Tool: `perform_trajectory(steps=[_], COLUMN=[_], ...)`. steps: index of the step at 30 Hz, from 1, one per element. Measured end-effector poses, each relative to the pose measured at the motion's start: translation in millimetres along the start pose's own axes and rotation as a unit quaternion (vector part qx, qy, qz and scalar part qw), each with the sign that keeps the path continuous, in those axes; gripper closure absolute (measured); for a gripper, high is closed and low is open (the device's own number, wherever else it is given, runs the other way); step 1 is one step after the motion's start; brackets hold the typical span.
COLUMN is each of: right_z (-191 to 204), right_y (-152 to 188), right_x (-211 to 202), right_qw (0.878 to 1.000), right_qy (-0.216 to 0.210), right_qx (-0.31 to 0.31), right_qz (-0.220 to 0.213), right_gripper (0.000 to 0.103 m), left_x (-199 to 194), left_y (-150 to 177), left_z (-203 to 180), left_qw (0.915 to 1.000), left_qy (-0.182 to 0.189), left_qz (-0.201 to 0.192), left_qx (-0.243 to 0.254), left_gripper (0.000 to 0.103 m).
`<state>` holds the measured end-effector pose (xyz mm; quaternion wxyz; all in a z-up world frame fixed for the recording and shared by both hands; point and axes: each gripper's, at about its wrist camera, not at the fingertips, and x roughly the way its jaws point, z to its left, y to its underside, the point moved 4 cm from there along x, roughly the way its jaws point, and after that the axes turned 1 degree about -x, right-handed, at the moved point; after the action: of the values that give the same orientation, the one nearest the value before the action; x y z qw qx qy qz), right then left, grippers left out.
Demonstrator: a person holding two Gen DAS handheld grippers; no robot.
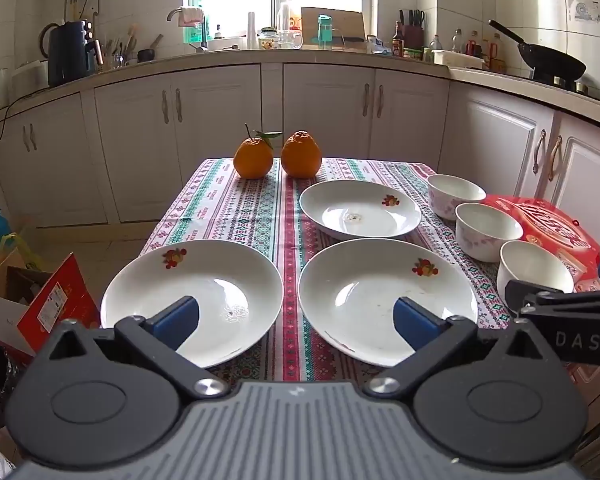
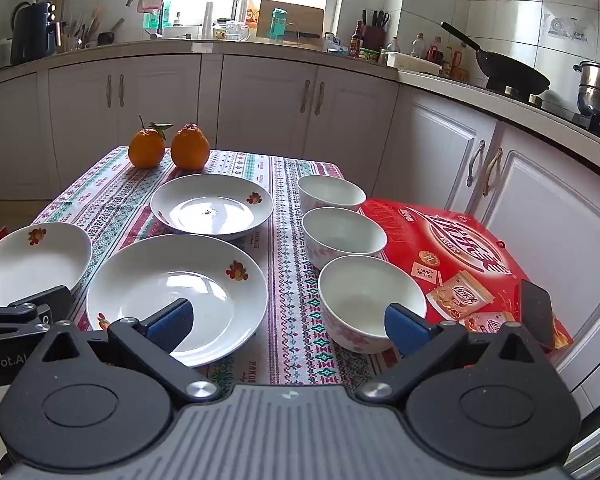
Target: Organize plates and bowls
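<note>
Three white plates with fruit prints lie on the patterned tablecloth: a near-left plate (image 1: 192, 300), a near-middle plate (image 1: 384, 296) and a far plate (image 1: 360, 208). Three white bowls with pink flowers stand in a row on the right: the far bowl (image 2: 330, 194), the middle bowl (image 2: 342, 236) and the near bowl (image 2: 366, 300). My left gripper (image 1: 296, 320) hovers open above the table's near edge, between the two near plates. My right gripper (image 2: 288, 324) is open, low between the near-middle plate (image 2: 176, 296) and the near bowl. Neither holds anything.
Two oranges (image 1: 278, 156) sit at the table's far edge. A red snack box (image 2: 460, 268) lies right of the bowls with a dark phone (image 2: 538, 316) on it. Cabinets and a cluttered counter (image 1: 260, 58) run behind; cardboard boxes (image 1: 40, 304) stand on the floor at left.
</note>
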<state>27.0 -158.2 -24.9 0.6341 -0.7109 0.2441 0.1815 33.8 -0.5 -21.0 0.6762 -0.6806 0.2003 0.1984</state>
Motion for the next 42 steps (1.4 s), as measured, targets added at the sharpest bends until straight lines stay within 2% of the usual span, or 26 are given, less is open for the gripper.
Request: perform_trajectory(steps=[42], right_z=[1.4], right_y=[0.1], right_x=[-0.5], right_qw=[1.0], right_qy=[0.008], right_qx=[-0.006], right_qz=[0.0], right_gripper=[0.0], left_x=[-0.1], left_y=[-0.8], left_z=[0.2], left_qw=[0.9999], left_qy=[0.009], left_qz=[0.001], left_qx=[0.004], left_gripper=[0.001])
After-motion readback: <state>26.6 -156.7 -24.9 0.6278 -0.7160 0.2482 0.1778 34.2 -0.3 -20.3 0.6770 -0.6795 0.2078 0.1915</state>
